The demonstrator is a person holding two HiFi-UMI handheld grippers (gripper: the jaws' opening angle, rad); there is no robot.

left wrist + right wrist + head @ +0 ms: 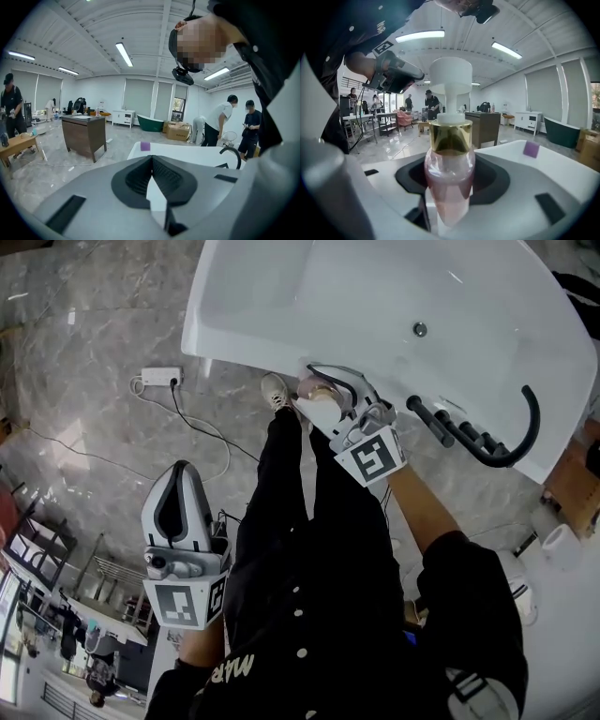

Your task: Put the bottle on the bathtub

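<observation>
The bottle [449, 173] holds pink liquid under a gold collar and a white pump cap. My right gripper [328, 390] is shut on its body and holds it upright. In the head view the bottle [312, 388] is at the near rim of the white bathtub [234, 306]; whether it touches the rim cannot be told. My left gripper [181, 474] hangs low at the left over the marble floor, well away from the tub. Its jaws [152, 161] are shut with nothing between them.
A black faucet [487, 442] curves over the tub's right rim, near a drain [420, 329]. A power strip [161, 378] and its cable lie on the floor left of the person's shoe [275, 390]. A small purple block [531, 148] sits on the far rim.
</observation>
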